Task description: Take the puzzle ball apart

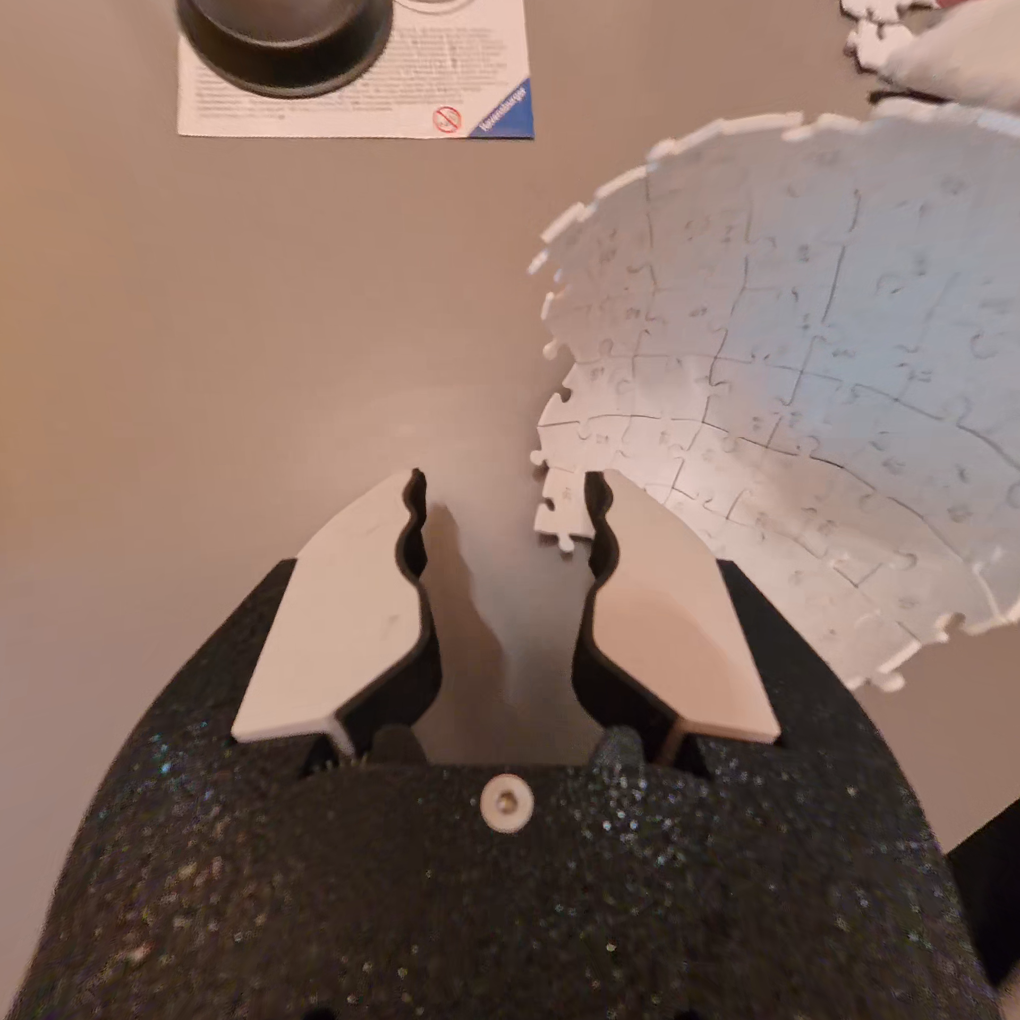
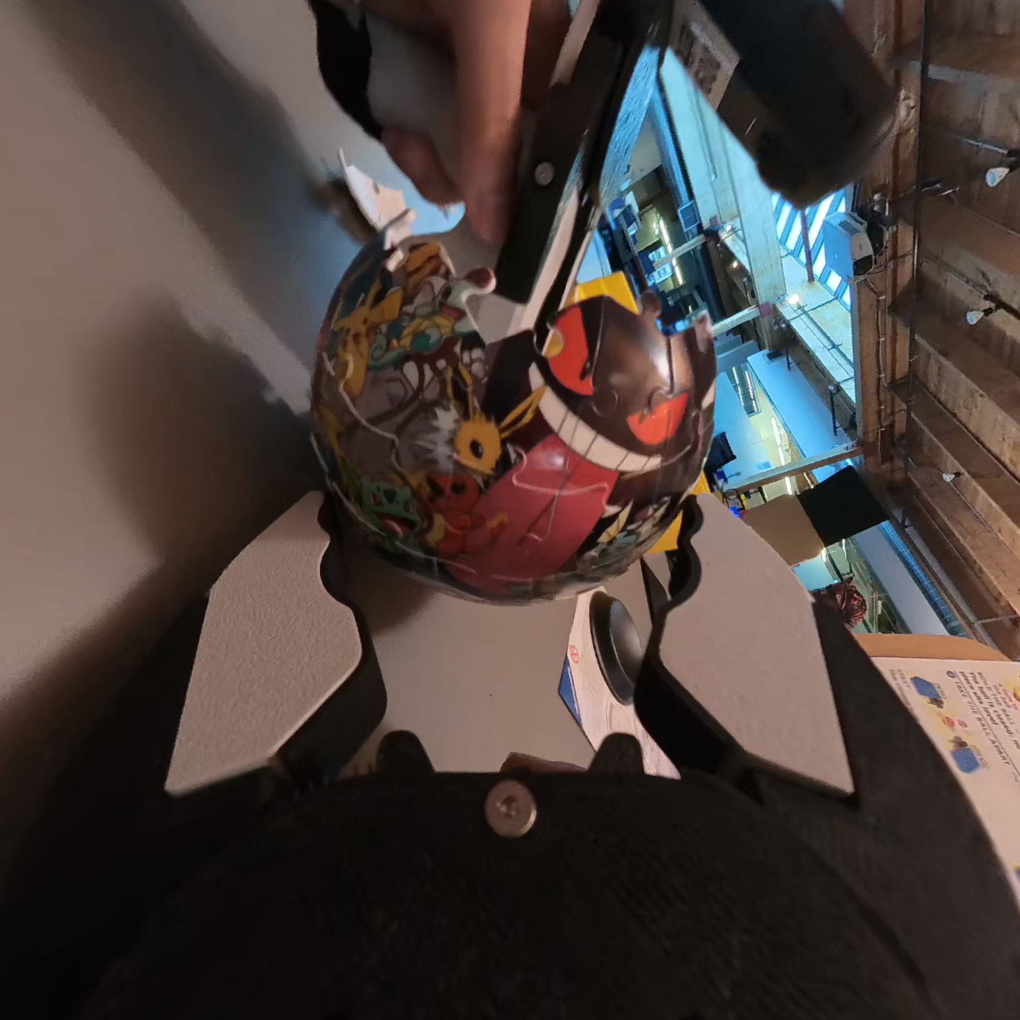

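As the ball stands: the puzzle ball (image 1: 800,386) is a part-open shell. Its white, hollow inside faces the left wrist camera and its printed outside faces the right one.
Left gripper: the left gripper (image 1: 505,485) hangs over the bare desk (image 1: 276,331), jaws moderately apart with nothing between them.
Right gripper: the right gripper (image 2: 508,508) has its jaws spread wide, one tip against each flank of the ball's lower curve. It appears to be holding the ball, though the contact itself is blurred.
Key relation: the shell lies to the right of the left jaws. Its ragged rim starts just beside the right-hand fingertip, where a few edge pieces jut into the gap, then runs up and away to the right.
Nearer tool: judging by that, the left gripper is the one placed to pick at the rim. A small shift right and a turn to line up with the rim's edge would likely put a tab between its jaws.
From the other side: the right wrist view shows a hand (image 2: 474,110) bringing the left tool down over the ball's open top.
Already off: loose white pieces (image 1: 883,33) lie at the far right of the desk.
Elsewhere: a black stand ring (image 1: 281,60) sits on a printed leaflet (image 1: 485,72), well apart from the ball.
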Action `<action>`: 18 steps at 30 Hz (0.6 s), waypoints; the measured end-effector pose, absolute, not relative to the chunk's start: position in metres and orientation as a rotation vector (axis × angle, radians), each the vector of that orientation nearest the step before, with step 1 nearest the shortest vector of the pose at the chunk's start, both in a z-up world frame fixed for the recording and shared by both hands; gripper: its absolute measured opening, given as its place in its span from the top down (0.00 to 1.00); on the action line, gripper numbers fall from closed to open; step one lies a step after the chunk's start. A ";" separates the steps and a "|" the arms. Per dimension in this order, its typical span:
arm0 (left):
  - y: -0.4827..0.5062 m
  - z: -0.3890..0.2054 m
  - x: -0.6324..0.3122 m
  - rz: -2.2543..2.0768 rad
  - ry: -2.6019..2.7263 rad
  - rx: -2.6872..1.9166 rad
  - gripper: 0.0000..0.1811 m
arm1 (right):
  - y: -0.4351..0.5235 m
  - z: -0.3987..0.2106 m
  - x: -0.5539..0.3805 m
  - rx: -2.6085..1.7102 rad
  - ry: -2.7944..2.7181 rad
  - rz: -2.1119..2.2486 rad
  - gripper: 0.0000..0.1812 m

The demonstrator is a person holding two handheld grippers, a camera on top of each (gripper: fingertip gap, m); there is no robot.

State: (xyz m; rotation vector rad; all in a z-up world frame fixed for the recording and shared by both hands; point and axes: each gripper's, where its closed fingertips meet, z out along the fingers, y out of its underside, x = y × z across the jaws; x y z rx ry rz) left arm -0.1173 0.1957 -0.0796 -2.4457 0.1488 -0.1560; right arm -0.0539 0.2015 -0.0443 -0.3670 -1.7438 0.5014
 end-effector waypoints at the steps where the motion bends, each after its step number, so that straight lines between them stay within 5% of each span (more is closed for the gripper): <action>1: 0.195 -0.078 -0.122 -0.148 0.132 -2.442 0.69 | 0.203 -0.045 -0.054 -0.372 -1.762 0.476 0.36; 18: 0.185 -0.082 -0.142 -0.128 0.096 -2.481 0.70 | 0.190 -0.042 -0.051 -0.471 -1.978 0.321 0.38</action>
